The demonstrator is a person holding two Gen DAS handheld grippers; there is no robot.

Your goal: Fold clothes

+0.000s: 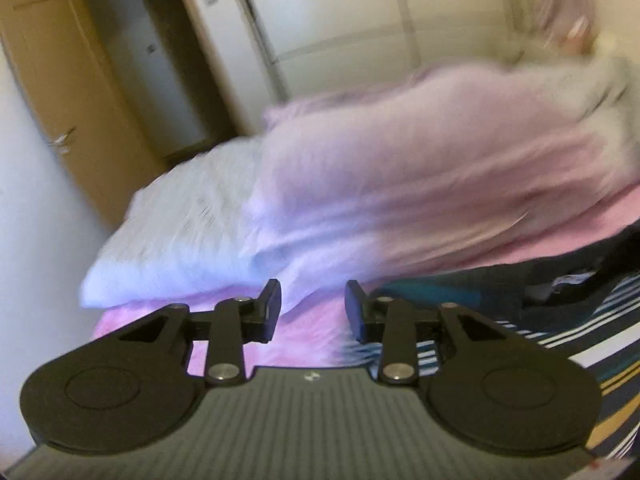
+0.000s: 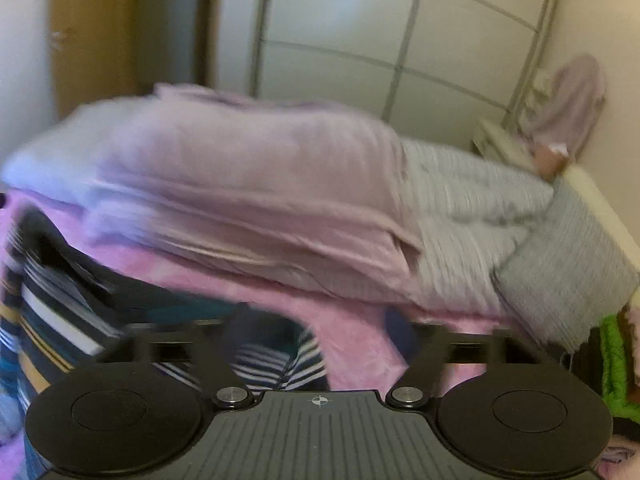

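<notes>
A bed covered with a pink sheet (image 1: 308,332) fills the middle of the room. At its far end lie a heaped lilac duvet (image 1: 420,184) and a pale pillow (image 1: 172,240). Beyond them a white wardrobe (image 2: 380,36) stands across the room, and a wooden door (image 1: 60,92) stands open at the far left. A cream wall runs close along the right side of the bed, where a grey cushion (image 2: 568,268) leans and something green (image 2: 616,360) is bunched at the edge. Open pink sheet lies between the heaped bedding and the grippers.

There is one garment to fold that I can make out: a striped top (image 2: 76,320) in dark navy, teal, white and tan bands, spread on the pink sheet.

The left gripper (image 1: 313,309) hangs over the sheet with its two fingers part-way apart and nothing between them. The striped top starts just right of its right finger and runs off to the lower right; whether that finger touches the cloth I cannot tell.

The right gripper (image 2: 316,340) has its fingers spread wide, and they are badly blurred. A fold of the striped cloth shows in the gap just inside the left finger, with bare pink sheet filling the rest of the gap. The pads do not appear to press on the cloth. The bulk of the top lies to this gripper's left.

Two grippers, one striped top, one pillow and one cushion are in sight.
</notes>
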